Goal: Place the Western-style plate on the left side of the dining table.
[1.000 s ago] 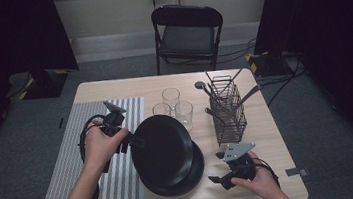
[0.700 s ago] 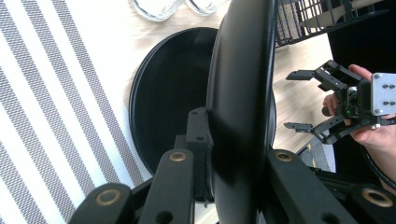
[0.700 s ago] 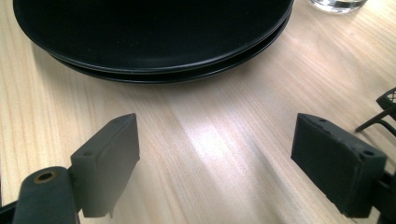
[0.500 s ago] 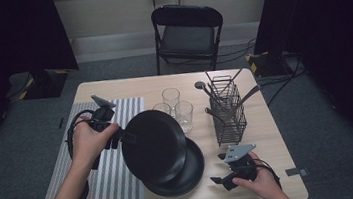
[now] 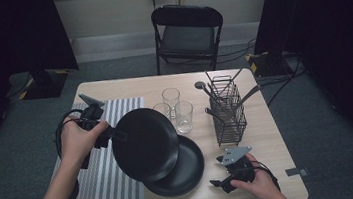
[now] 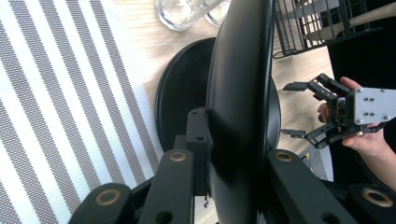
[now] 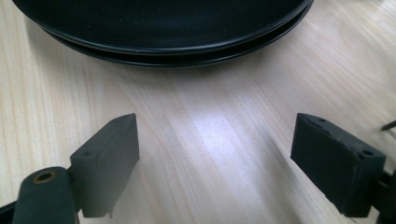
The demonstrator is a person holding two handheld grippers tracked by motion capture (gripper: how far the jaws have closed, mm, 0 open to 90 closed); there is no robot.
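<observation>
The left hand [image 5: 76,141] comes in from the bottom left, with its forearm slanting up over the striped mat [image 5: 105,178]. Its left gripper [image 5: 113,135] pinches the rim of a black plate [image 5: 145,144] and holds it up, tilted, above the table [image 5: 269,134]. The plate hangs partly over the black stack [image 5: 185,171] lying flat on the wood. The right hand [image 5: 259,183] rests low at the near right edge of the table. Its right gripper [image 5: 218,174] points left at the stack, with jaws wide apart and nothing between them.

In the left gripper view, the plate [image 6: 240,93] shows edge-on, a thin dark blade squeezed between the two jaws. Behind it lies the stack [image 6: 182,93], and off to the side sits the right gripper [image 6: 299,109], open. In the right gripper view, the stack [image 7: 163,28] seems to be two plates, one on the other, though the dark rims are hard to tell apart. The high view adds three glasses [image 5: 178,109] and a wire rack [image 5: 227,111] with tools standing in it, just behind the plates.
</observation>
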